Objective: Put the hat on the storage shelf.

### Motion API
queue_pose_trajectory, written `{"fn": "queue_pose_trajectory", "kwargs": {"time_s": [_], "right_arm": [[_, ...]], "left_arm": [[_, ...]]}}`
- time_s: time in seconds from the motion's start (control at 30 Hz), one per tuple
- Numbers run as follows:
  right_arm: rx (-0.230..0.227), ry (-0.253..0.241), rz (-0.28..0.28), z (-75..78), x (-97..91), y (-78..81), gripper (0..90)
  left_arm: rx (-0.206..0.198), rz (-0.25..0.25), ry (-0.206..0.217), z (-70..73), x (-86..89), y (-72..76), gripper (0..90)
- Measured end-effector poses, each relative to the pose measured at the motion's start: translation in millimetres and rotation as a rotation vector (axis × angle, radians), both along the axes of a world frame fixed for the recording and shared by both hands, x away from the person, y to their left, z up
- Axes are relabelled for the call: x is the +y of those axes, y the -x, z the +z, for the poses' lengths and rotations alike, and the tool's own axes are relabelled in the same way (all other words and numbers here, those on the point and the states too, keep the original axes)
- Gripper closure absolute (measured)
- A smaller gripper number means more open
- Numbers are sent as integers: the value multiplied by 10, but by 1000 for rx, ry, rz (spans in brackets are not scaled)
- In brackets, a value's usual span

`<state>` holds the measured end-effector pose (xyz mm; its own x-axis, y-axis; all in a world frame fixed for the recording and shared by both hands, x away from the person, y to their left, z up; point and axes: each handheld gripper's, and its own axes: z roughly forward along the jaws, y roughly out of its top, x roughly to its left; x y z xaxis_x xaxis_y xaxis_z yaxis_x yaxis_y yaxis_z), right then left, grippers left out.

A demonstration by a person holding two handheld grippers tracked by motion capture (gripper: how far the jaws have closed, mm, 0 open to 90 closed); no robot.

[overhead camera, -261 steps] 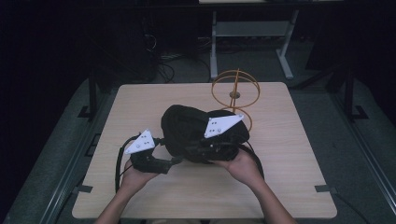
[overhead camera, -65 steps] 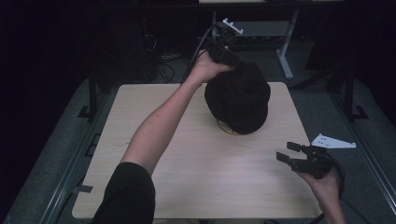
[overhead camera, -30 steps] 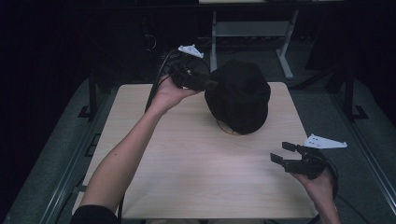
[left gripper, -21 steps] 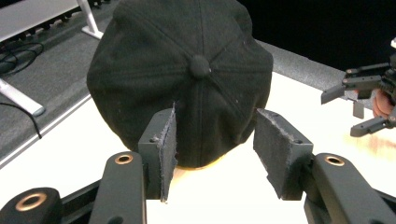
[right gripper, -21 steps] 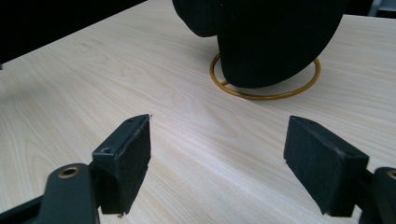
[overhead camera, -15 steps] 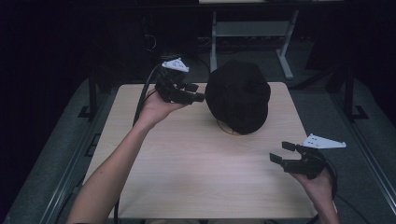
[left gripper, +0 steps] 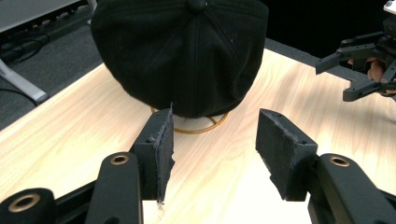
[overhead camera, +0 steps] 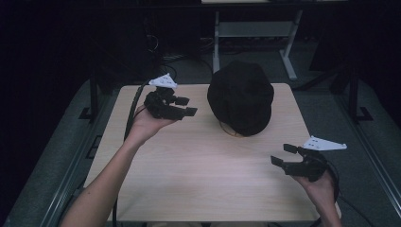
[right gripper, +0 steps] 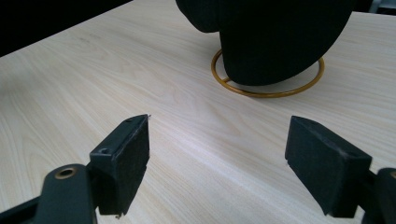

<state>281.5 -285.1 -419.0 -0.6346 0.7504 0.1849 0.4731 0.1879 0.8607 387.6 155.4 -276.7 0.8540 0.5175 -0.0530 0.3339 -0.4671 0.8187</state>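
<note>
Black and soft, the round cloth cap [overhead camera: 241, 97] sits on the far middle of the pale wooden table [overhead camera: 198, 175], hiding most of its stand. The left gripper [overhead camera: 183, 106] hangs just left of the cap, jaws apart, holding nothing. The right gripper [overhead camera: 283, 155] is near the right corner, jaws apart, empty.

In the left gripper view, the thin gold wire ring [left gripper: 194, 127] peeks out under the cap, whose top is cut off.

In the right gripper view, the jaws gape wide over bare wood.
</note>
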Motion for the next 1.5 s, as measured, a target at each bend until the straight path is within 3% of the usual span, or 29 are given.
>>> {"fn": "queue_pose_trajectory", "kwargs": {"time_s": [0.33, 1.2, 1.5], "right_arm": [[-2, 9, 6, 6, 39, 15, 215], [9, 33, 12, -12, 80, 19, 212], [8, 41, 15, -21, 93, 19, 211]], "left_arm": [[4, 31, 3, -149, 198, 139, 457], [37, 89, 23, -565, 520, 316, 399], [20, 106, 14, -653, 608, 394, 377]]}}
